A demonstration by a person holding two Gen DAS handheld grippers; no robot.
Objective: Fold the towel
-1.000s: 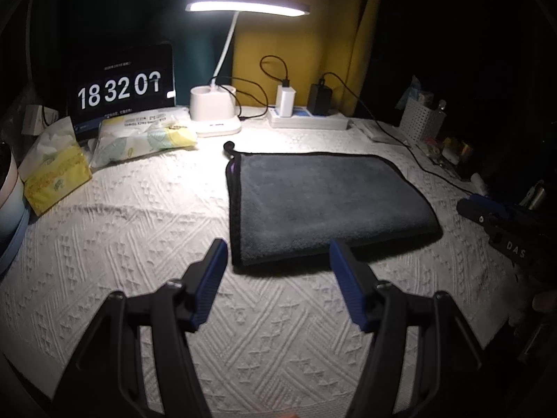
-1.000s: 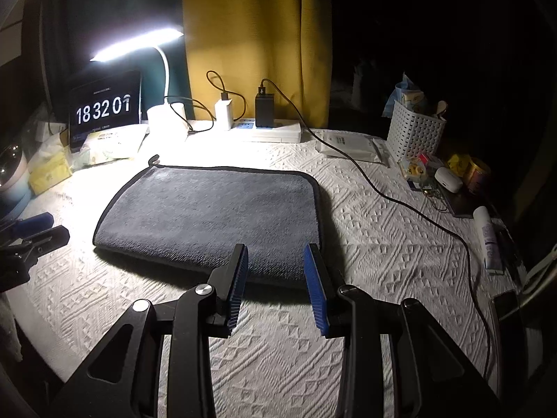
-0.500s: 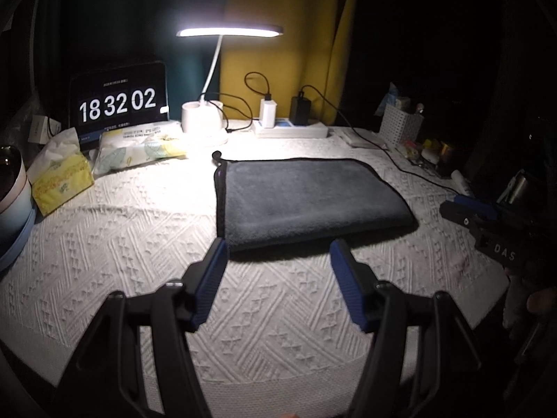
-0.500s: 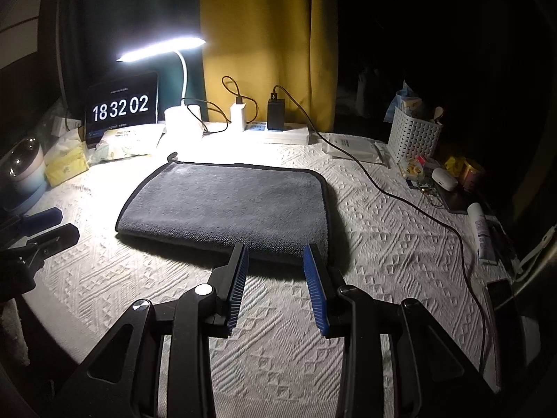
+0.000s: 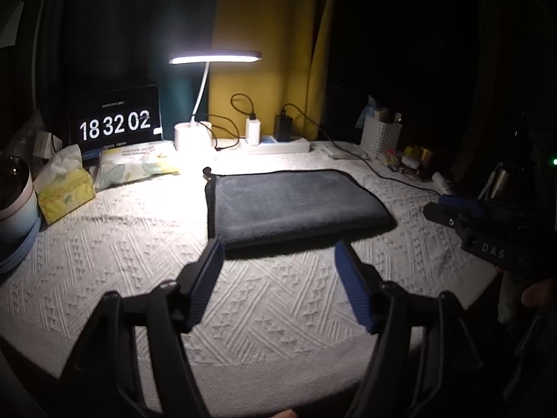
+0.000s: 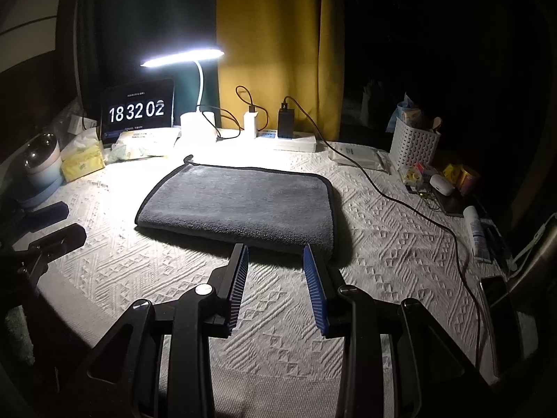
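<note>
Both pairs of jaws stand parted and hold nothing. The left gripper [image 5: 276,254] has its blue-padded fingers [image 5: 205,278] spread wide; the right gripper [image 6: 276,252] has its fingers [image 6: 238,280] closer together but with a clear gap between them. Each hovers above the white textured tablecloth [image 5: 139,244], just short of the near edge of the towel [image 5: 296,202], touching neither cloth nor towel as far as the views show.

The grey towel [image 6: 240,202] lies flat on the cloth near the middle of the table, folded into a neat rectangle with dark piping along its edges and a small hanging loop [image 6: 188,157] at the far left corner. Its thick folded edge faces the grippers.

In the left wrist view the right gripper [image 5: 463,216] shows at the right margin, off the towel's right side; in the right wrist view the left gripper [image 6: 41,230] shows at the left margin.

Behind the towel a lit desk lamp [image 5: 216,59] stands on a white base, beside a power strip [image 6: 292,141] with two chargers plugged in. To the left a clock display [image 5: 115,125] reads 18 32 02, with a wipes packet [image 5: 139,163] and a yellow tissue pack [image 5: 64,191] before it. At the far right stands a white slotted basket [image 6: 414,146], with a black cable [image 6: 400,195] trailing across the cloth.
</note>
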